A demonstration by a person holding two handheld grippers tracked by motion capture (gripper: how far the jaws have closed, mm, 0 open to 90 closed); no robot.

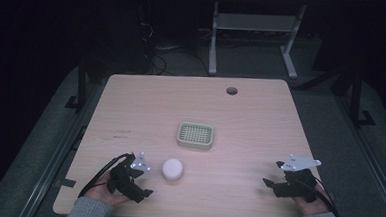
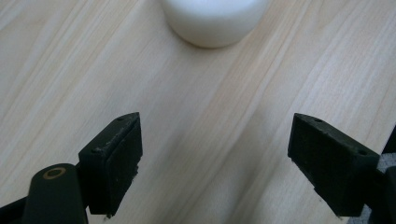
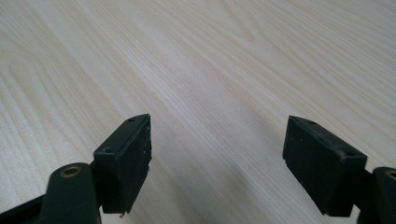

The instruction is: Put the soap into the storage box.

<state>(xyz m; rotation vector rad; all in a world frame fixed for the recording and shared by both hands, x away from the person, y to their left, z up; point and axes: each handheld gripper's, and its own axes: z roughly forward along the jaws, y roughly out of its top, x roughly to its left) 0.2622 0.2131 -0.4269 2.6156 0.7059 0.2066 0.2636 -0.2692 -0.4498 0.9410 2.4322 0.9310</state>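
The left gripper [image 1: 144,183] sits low over the near left part of the wooden table [image 1: 260,117], held in the person's left hand [image 1: 107,194]. In the left gripper view its jaws stand wide apart with nothing between them, only bare wood grain. Straight ahead of those jaws, a little way beyond their tips and apart from them, stands a small white cup [image 2: 215,21], a squat round thing with a smooth matte wall; nothing lies between it and the jaws. In the high view the white cup [image 1: 173,169] sits just to the right of the left gripper, near the table's front edge. It stands upright, so its axis runs straight up and it has no marked long side along the table.

Farther off, beyond the cup and well ahead of both sets of jaws, a pale green square basket [image 1: 195,135] with a grid bottom rests flat near the middle of the table. A round cable hole [image 1: 232,91] sits close to the far edge.

The right gripper [image 1: 272,188] hovers near the front right corner in the right hand [image 1: 308,202]. In the right gripper view its jaws are also spread wide, empty, with plain tabletop ahead of them.
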